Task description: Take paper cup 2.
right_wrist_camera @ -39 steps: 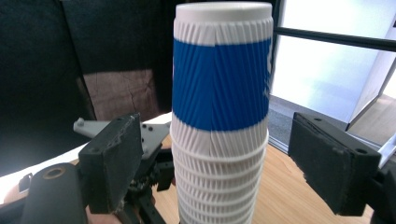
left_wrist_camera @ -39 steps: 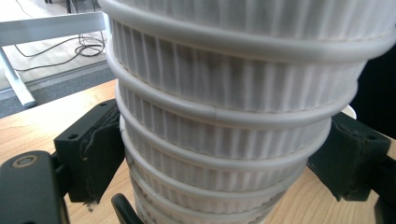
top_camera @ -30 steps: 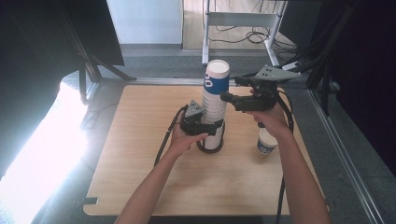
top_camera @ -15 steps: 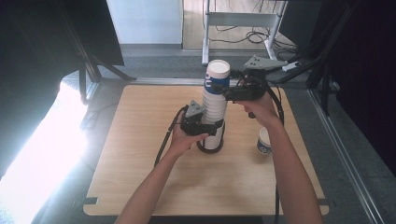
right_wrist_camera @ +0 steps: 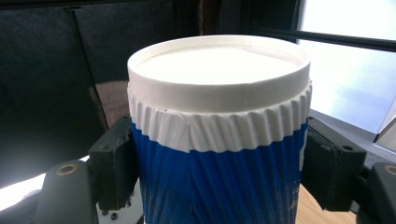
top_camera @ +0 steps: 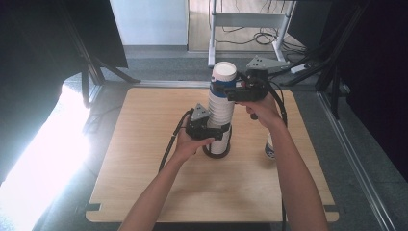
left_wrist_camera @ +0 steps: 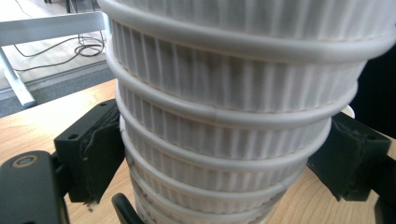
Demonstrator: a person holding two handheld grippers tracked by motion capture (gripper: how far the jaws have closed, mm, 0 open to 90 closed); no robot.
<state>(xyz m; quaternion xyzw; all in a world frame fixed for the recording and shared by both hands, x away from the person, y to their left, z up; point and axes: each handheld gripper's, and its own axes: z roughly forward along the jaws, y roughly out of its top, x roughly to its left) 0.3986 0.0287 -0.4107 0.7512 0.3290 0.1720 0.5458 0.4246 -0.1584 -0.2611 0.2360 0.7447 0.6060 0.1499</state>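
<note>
A tall stack of cups (top_camera: 220,115) stands upside down on the wooden surface (top_camera: 144,159), and both claws are set on it at different heights — a division of labour, by the look of it. The left claw (top_camera: 215,133) grips the stack low down, its black pads (left_wrist_camera: 95,149) pressed against the ribbed white walls on either side; held there, it seems meant to pin the lower cups in place so they do not lift or tip.

The right claw (top_camera: 226,92) sits near the top, around the blue-and-white top cup (right_wrist_camera: 219,140) whose flat base faces up. Its jaws have just been closing, with that cup between them; in the right gripper view the pads (right_wrist_camera: 114,163) lie against the blue wall on both sides, so I read it as a grip just taken. Grasping only the topmost cup, just below its white band, would let it be pulled off alone — probably the step in hand.

A single cup (top_camera: 270,147) stands on the surface beside the right forearm, below and apart from the right claw.
</note>
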